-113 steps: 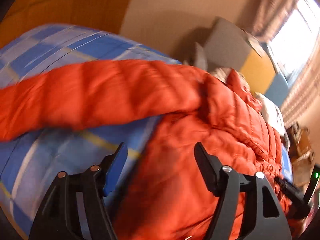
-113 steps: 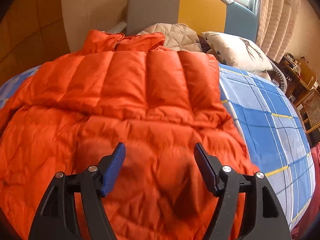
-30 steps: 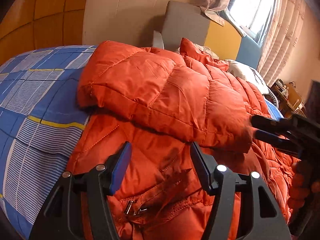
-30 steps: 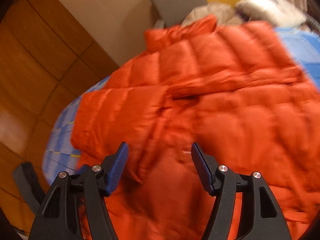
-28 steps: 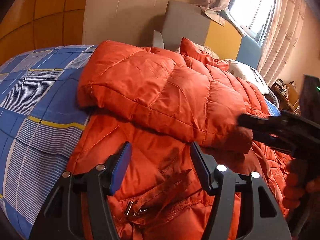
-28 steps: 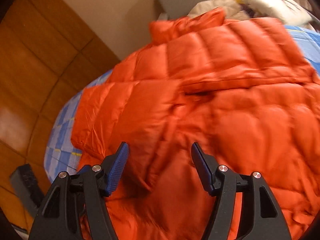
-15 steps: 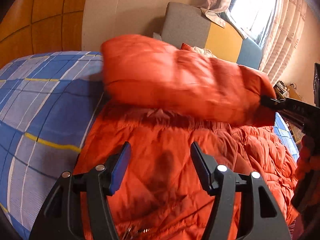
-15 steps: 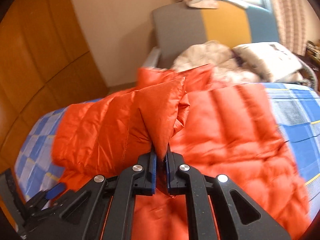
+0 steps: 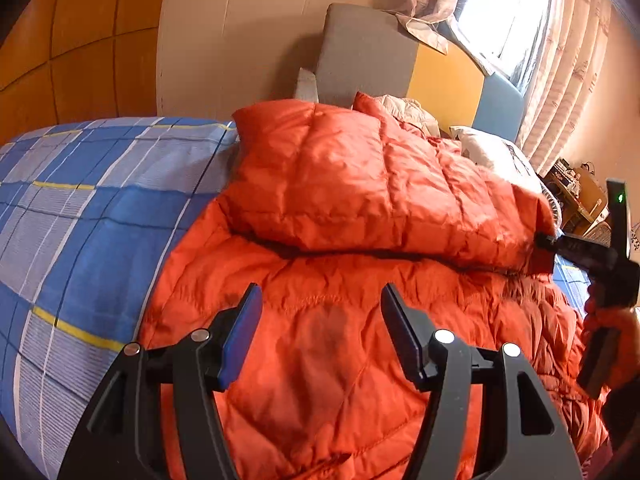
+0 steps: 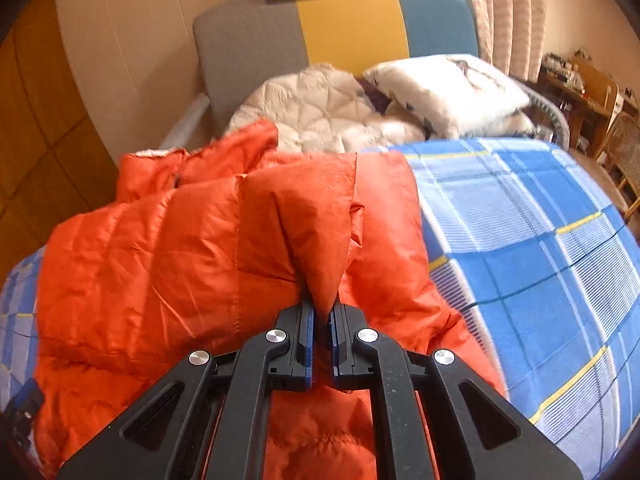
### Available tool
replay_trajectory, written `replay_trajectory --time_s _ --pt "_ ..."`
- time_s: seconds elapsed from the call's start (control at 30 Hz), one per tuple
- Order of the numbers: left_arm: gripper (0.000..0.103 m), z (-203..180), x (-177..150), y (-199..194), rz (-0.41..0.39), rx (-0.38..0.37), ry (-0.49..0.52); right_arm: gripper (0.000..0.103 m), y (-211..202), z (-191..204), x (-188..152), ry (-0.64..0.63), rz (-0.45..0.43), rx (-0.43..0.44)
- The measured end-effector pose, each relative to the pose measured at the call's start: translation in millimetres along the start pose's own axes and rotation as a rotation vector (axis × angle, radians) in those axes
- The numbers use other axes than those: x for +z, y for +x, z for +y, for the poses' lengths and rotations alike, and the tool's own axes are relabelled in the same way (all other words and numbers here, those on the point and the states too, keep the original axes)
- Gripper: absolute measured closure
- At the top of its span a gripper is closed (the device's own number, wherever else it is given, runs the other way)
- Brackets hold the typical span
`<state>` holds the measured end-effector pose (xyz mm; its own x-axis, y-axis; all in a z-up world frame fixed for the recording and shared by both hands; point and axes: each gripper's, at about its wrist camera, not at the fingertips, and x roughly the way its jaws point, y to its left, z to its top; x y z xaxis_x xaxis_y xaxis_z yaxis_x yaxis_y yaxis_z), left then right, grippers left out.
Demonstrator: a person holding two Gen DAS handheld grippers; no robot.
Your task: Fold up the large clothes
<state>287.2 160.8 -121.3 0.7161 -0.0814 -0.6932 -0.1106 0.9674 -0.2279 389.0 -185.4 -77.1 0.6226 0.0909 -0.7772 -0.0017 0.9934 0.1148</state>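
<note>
An orange puffer jacket (image 9: 340,320) lies spread on a bed with a blue plaid cover (image 9: 92,200). One quilted sleeve (image 9: 360,188) is folded across the jacket's body. My right gripper (image 10: 322,316) is shut on the end of that sleeve (image 10: 316,240) and holds it up over the jacket; it also shows in the left wrist view (image 9: 568,246) at the right edge. My left gripper (image 9: 320,320) is open and empty, hovering just above the jacket's lower body.
A grey, yellow and blue headboard (image 10: 320,36) stands at the far end. A cream quilted garment (image 10: 320,108) and a white pillow (image 10: 448,88) lie by it. Plaid cover (image 10: 540,240) shows right of the jacket. Wooden furniture (image 10: 592,92) stands at the far right.
My right gripper closed on the sleeve end and carried it across the jacket to the right. The sleeve now lies lower and flatter over the body. My left gripper stayed open.
</note>
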Motion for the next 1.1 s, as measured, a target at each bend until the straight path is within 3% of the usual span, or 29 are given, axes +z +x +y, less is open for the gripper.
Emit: replay_trajectory --time_s 0.07,0.1,0.13,0.2,0.27,0.4,0.7,1.1 --pt "0.041 -3.9 7.7 0.7 -0.014 0.002 0.015 0.090 -0.3 -1.9 0.6 0.013 -0.009 0.006" --pt "0.041 -4.6 11.6 1.7 -0.019 0.004 0.019 0.077 -2.9 -3.3 0.0 0.022 -0.016 0.002" --pt "0.040 -5.7 16.4 3.4 -0.025 0.008 0.022 0.057 -7.1 -4.0 -1.1 0.023 -0.032 -0.016" --pt "0.040 -7.7 24.2 6.6 -0.033 0.013 0.026 0.042 -17.8 -2.4 -3.3 0.007 -0.079 -0.036" --pt "0.040 -10.0 32.5 10.1 -0.043 0.016 0.030 0.042 -29.5 4.4 -5.4 -0.018 -0.126 -0.056" --pt "0.040 -13.1 47.9 20.7 -0.052 0.025 0.033 0.042 -28.6 26.0 -4.6 -0.069 -0.128 -0.019" --pt "0.040 -21.8 75.4 47.4 -0.058 0.028 0.057 0.042 8.1 53.2 8.2 -0.120 -0.085 -0.025" --pt "0.041 -16.5 95.0 100.0 -0.006 0.049 0.048 0.042 55.1 54.1 21.6 -0.191 -0.034 -0.061"
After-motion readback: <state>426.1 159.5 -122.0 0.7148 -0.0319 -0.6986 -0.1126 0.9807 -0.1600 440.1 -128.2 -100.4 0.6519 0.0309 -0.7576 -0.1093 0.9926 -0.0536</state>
